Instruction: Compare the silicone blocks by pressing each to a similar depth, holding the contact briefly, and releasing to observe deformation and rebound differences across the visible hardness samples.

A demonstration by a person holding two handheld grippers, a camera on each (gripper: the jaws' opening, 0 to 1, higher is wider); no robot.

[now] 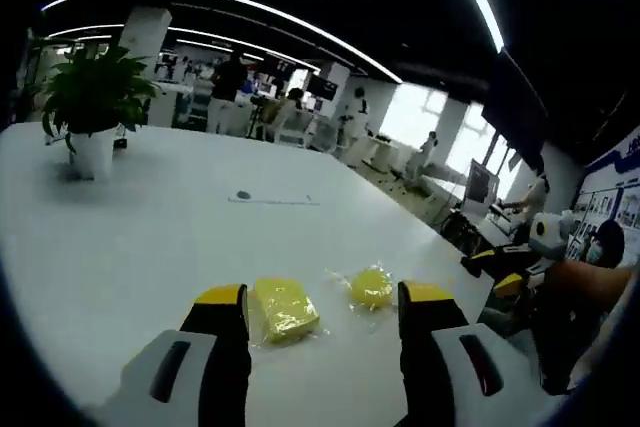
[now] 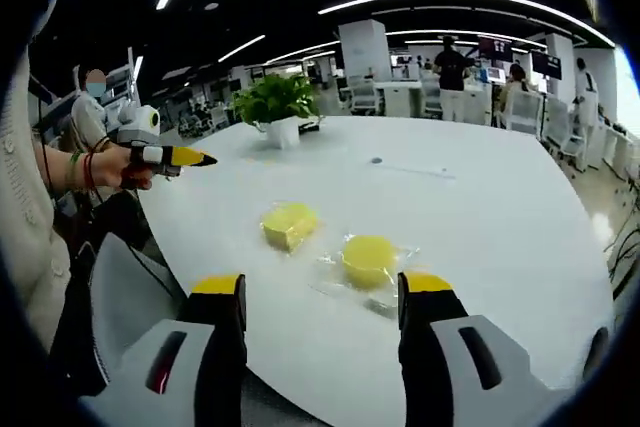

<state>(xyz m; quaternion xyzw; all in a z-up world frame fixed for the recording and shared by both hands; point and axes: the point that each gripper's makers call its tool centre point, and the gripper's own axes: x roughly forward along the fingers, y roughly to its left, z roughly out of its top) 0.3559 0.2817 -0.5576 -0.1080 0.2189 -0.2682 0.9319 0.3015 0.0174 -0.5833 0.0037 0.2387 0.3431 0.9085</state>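
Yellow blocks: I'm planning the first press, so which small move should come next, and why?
Probably lower the left gripper onto the square yellow block. Its jaws stand open just above the white table, with that wrapped block beside the left jaw and untouched; the round yellow block lies farther off.

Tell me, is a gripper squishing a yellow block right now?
No, both the square silicone block and the round silicone block lie untouched on the white table.

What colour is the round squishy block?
Yellow, inside clear wrap. The round block shows best in the right gripper view.
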